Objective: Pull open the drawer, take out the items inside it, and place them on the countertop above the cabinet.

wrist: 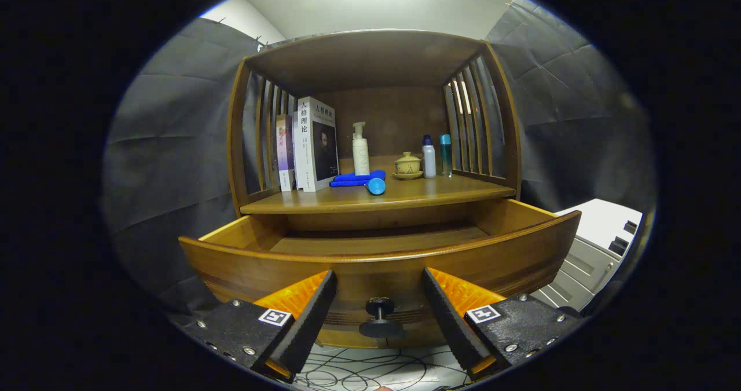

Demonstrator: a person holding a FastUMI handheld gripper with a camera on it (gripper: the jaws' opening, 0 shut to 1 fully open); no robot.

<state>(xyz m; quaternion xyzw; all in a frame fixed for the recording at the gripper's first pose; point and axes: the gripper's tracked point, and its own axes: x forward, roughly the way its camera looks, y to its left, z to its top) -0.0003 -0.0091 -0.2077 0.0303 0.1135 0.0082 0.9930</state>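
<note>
We see the drawer (379, 252) of the wooden cabinet (370, 61) pulled open toward us, and what shows of its floor is bare wood. Our claw (379, 304) stands wide, holding nothing, one finger on either side of the drawer's dark knob (380, 317) and clear of it; the knob sits on the drawer front, between the fingers.

Above the drawer, on the table (405, 197) under the cabinet's roof, the things stand in a row. To the left are two upright books (307, 145). Right of them a blue cloth (356, 178) lies flat with a blue cylinder (375, 186) just in front of it and a white pump bottle (360, 150) behind. Further right sits a small lidded teacup on its saucer (407, 165), then a white bottle (428, 157) and a teal bottle (445, 154) close beside each other.

Below the drawer, thin cables (370, 373) loop over a pale floor.
</note>
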